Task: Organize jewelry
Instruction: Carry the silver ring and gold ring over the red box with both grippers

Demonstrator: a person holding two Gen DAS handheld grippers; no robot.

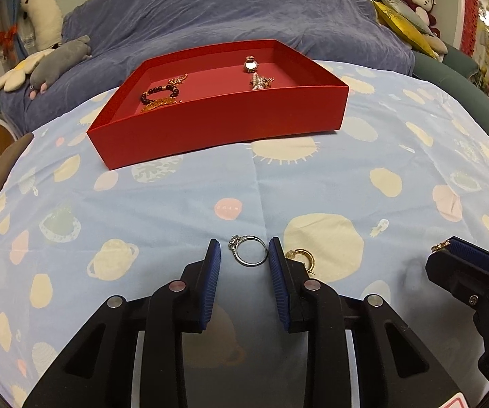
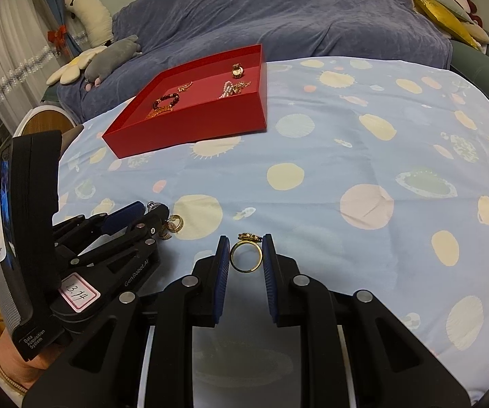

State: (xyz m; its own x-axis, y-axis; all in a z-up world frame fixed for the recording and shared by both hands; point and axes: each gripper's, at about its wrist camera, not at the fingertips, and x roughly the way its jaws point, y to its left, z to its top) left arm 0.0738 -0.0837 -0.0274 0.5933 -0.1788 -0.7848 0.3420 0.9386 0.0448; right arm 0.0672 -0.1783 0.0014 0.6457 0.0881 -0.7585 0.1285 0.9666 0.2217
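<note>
A blue cloth with dots point(image 1: 176, 197) covers the worktop. A red tray point(image 1: 217, 115) sits on it, far from both grippers. In the tray lie a dark bead bracelet point(image 1: 159, 95), a watch point(image 1: 250, 64) and some pearls point(image 1: 259, 81). The left gripper point(image 1: 243, 255) is spread apart around a silver ring point(image 1: 248, 251) lying on the cloth; the ring touches its right finger. Gold earrings point(image 1: 301, 257) lie just beside it. The right gripper point(image 2: 246, 253) pinches a gold ring point(image 2: 246, 255) between its blue pads point(image 2: 223, 265).
</note>
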